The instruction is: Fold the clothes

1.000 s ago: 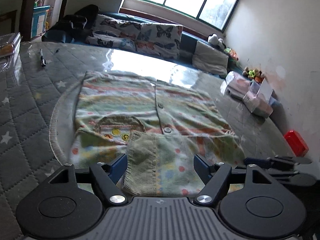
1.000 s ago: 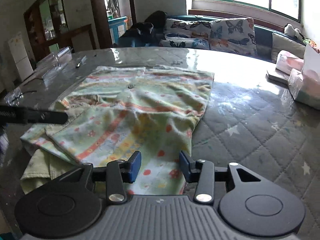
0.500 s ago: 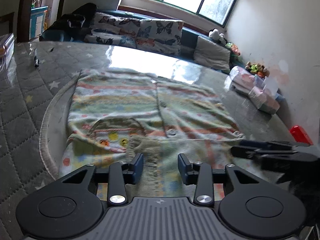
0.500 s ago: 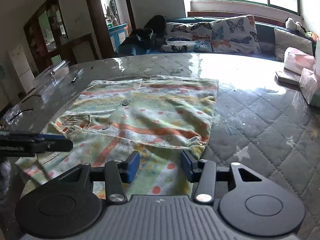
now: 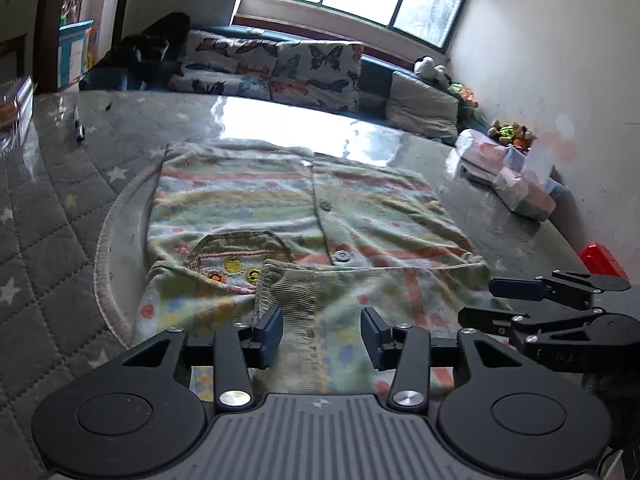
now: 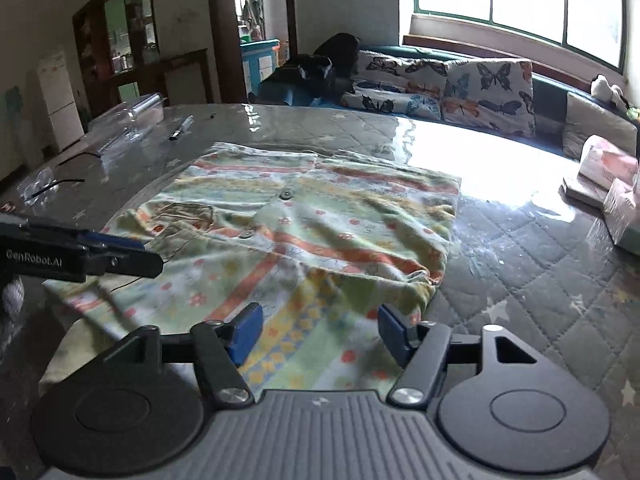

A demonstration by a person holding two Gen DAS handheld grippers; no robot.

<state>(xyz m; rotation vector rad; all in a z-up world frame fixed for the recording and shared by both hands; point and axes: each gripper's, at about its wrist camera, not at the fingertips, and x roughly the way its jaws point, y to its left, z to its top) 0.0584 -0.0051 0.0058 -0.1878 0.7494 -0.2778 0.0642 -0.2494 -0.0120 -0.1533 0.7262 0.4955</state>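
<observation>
The left gripper (image 5: 322, 330) stands part open, its 2 blue pads (image 5: 269, 330) apart and pressing on nothing, the jaws having just opened a little; between them runs a ribbed green sleeve cuff (image 5: 286, 288) of the knitted cardigan (image 5: 256, 204), loose on the cloth below. The right gripper (image 6: 318, 330) stands wider, its jaws having just been opening, with the near hem of the same cardigan (image 6: 320, 220) below the gap and nothing gripped; each gripper shows in the other's view, the right one (image 5: 516, 300) just to the right of the left, the left one (image 6: 120, 258) to the left of the right. Both point forward and down over the garment, which lies flat ahead of them, striped and flowered, buttons up the middle, a small pocket (image 5: 240, 248) ahead of the left pads. It rests on a grey quilted, star-printed table cover (image 6: 540, 280) under a glossy clear sheet; beyond the grippers a pen (image 6: 180, 128) lies left, tissue packs (image 6: 608, 172) right, and a red box (image 5: 602, 258) far right of the left gripper. Behind stand a bench with butterfly cushions (image 6: 452, 84) below a bright window (image 6: 516, 4).
</observation>
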